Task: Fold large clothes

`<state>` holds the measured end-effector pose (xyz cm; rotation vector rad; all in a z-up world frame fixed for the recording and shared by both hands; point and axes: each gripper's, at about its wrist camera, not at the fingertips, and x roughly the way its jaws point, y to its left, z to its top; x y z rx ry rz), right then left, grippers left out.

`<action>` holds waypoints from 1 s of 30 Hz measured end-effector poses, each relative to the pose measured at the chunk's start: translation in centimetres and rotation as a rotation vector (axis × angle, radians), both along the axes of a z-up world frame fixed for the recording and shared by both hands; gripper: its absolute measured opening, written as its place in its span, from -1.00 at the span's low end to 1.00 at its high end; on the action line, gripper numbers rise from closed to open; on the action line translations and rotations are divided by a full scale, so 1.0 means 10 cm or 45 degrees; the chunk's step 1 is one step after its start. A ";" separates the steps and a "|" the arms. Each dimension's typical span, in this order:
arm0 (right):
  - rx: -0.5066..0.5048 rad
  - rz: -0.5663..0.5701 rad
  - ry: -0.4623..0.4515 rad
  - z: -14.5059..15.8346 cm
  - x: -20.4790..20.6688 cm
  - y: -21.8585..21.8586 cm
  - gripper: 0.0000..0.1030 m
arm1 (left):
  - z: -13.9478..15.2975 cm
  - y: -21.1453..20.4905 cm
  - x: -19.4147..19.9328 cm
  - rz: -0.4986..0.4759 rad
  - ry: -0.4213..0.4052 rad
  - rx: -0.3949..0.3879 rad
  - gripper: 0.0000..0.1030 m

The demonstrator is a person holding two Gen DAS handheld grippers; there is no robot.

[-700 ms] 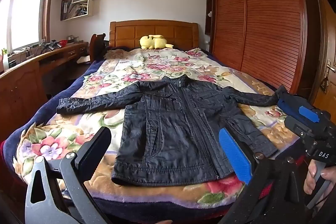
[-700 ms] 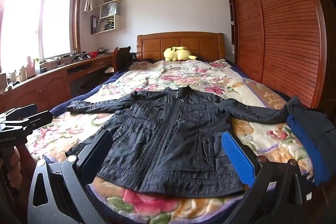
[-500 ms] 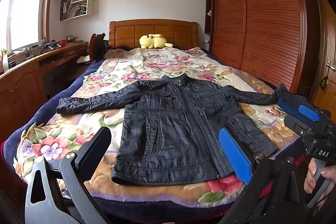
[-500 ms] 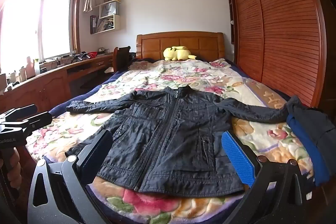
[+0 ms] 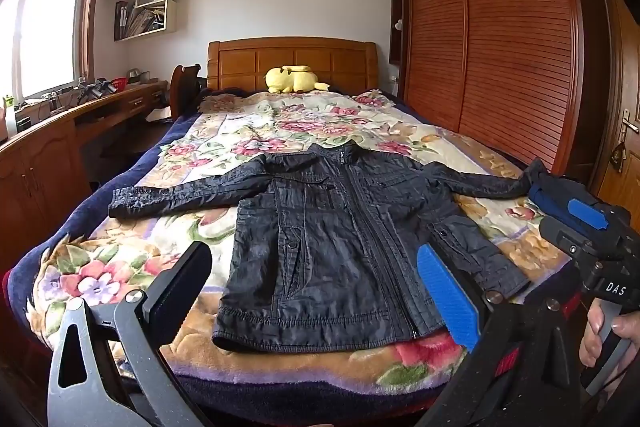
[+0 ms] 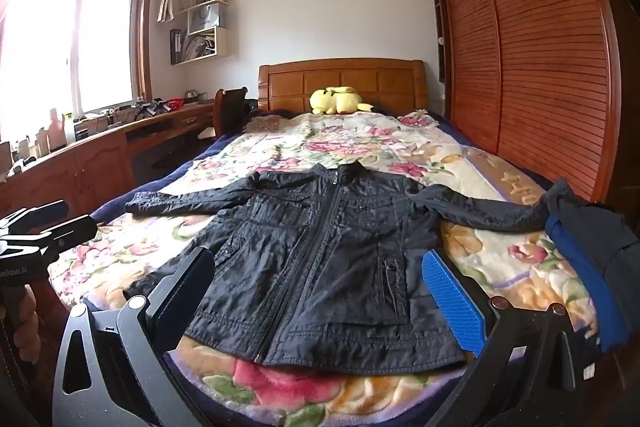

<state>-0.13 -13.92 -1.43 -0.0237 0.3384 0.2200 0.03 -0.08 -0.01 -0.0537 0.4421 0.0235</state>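
Jacket (image 5: 332,247) lies flat, zipped, near the foot edge of the bed (image 5: 120,267). Both grippers, left (image 5: 316,291) and right (image 6: 320,291), are spread wide and empty. I'd pinch a sleeve cuff first and fold it across the chest.

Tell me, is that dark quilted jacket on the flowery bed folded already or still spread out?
Spread out. The dark quilted jacket lies flat, front up and zipped, on the floral blanket, both sleeves stretched sideways.

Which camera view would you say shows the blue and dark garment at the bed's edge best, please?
The right wrist view: the blue and dark garment lies unobstructed. In the left wrist view, the right gripper hides most of it.
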 end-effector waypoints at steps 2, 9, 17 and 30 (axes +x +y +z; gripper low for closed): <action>0.000 -0.001 0.000 0.00 0.00 0.00 1.00 | 0.00 0.00 0.01 -0.001 0.001 -0.001 0.99; 0.003 -0.003 -0.004 0.00 0.00 0.00 1.00 | 0.00 0.00 0.01 0.000 -0.001 0.001 0.99; 0.003 -0.003 -0.009 0.01 0.00 0.00 1.00 | -0.01 0.00 0.01 0.000 -0.003 0.001 0.99; 0.005 0.002 -0.020 0.01 -0.02 -0.02 1.00 | 0.11 0.00 -0.09 0.003 -0.021 0.006 0.99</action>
